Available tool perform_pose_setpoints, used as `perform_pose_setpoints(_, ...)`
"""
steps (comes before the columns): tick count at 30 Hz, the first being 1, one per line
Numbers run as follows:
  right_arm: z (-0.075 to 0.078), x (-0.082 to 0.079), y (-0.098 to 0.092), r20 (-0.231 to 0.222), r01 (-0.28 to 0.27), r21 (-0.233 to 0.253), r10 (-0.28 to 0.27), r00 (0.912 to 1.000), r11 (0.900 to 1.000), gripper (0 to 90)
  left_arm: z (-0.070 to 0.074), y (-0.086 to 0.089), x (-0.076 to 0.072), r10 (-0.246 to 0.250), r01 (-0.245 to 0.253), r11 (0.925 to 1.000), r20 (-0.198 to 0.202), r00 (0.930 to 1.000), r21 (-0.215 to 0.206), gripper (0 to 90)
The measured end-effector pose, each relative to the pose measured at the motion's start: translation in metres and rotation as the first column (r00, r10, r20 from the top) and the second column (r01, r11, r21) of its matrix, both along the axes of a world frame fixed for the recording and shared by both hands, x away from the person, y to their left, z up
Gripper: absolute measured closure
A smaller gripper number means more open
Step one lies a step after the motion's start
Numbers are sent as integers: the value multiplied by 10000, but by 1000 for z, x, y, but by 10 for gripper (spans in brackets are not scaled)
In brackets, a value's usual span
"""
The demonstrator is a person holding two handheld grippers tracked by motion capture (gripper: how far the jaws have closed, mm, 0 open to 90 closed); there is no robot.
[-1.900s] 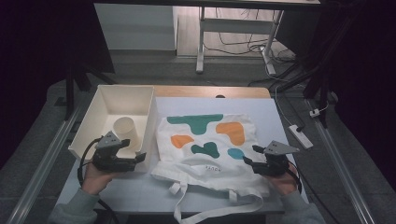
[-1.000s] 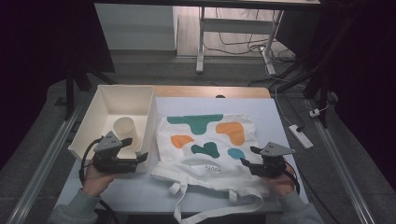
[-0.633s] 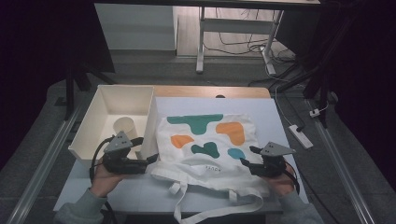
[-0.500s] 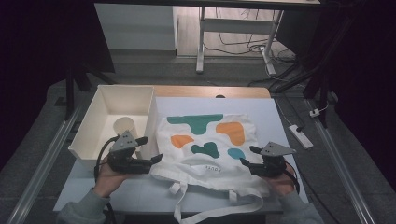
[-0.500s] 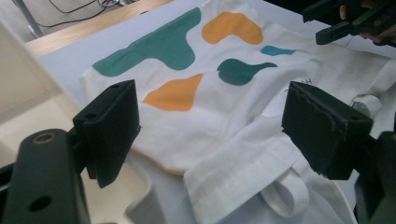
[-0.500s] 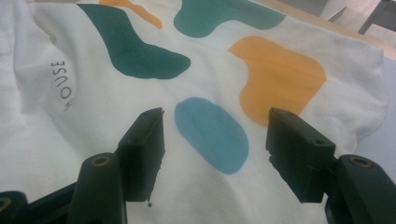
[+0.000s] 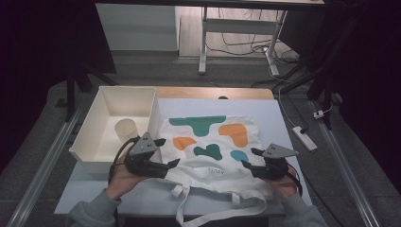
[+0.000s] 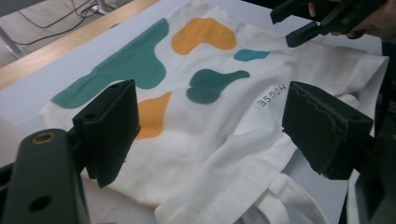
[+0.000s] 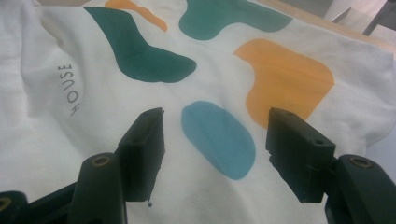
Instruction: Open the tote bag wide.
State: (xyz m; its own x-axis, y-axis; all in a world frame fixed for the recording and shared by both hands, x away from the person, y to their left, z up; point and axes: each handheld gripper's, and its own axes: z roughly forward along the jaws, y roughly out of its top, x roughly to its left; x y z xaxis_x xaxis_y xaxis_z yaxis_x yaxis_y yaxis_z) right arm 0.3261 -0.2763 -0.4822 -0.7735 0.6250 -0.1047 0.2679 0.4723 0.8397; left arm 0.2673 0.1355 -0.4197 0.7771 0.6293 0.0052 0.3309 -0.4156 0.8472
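**Both grippers open over the cloth bag**

We see a white bag (image 7: 208,146) of woven cloth, flat in the middle of the pale table (image 7: 265,109), with soft green, orange and blue blobs and the word HOUSE. Its straps lie crumpled at the near edge.

Our left gripper (image 7: 165,152) has its jaws wide apart and holds nothing. Since 1.9 s ago it has moved right, from beside the box to the bag's near left corner. The right gripper (image 7: 249,158) is open too, empty, at the near right.

A white box (image 7: 90,142) on the left holds a cup (image 7: 126,128). Cables lie on the far floor.
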Motion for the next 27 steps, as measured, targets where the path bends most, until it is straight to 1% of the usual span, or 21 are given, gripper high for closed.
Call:
perform_pose_setpoints(4,0,0,1,-4,-26,29,26,10000,10000,380,-6,-11,6,-263,266,9996,-224,9994,137,192)
perform_pose_setpoints(7,-1,0,2,-34,-54,30,54,10000,10000,380,-11,-17,7,-427,436,9988,-366,9984,236,193)
perform_pose_setpoints(8,-1,0,2,-53,-89,22,89,9999,10000,381,-12,-19,7,-448,460,9984,-333,9984,337,193)
perform_pose_setpoints(10,-2,0,3,-59,-112,19,113,9999,9999,381,-13,-23,5,-493,505,9982,-367,9981,328,193)
perform_pose_setpoints(11,-2,0,3,-59,-112,19,113,9999,9999,381,-12,-24,2,-529,535,9983,-283,9982,222,193)
perform_pose_setpoints(12,-2,0,3,-59,-131,12,131,9999,9999,381,-11,-26,-1,-623,627,9978,-164,9979,228,199)
perform_pose_setpoints(14,-2,-1,4,-66,-175,-14,175,9998,9998,381,-9,-30,-5,-816,818,9961,-62,9966,334,202)
perform_pose_setpoints(16,-3,-1,4,-86,-182,-15,182,9998,9998,381,-12,-35,-5,-966,973,9943,-188,9951,425,202)
perform_pose_setpoints(20,-3,-1,5,-81,-240,-92,239,9997,9997,381,-21,-46,-4,-1152,1185,9905,-493,9921,694,200)
perform_pose_setpoints(22,-3,-1,6,-81,-256,-83,255,9996,9996,381,-25,-52,-5,-1294,1339,9873,-555,9900,859,198)
perform_pose_setpoints(24,-3,-1,6,-79,-276,-75,275,9996,9996,381,-28,-57,-4,-1407,1458,9850,-596,9883,924,199)
perform_pose_setpoints(27,-3,-2,6,-67,-297,-56,297,9995,9995,380,-35,-64,-3,-1521,1594,9820,-762,9854,1010,201)
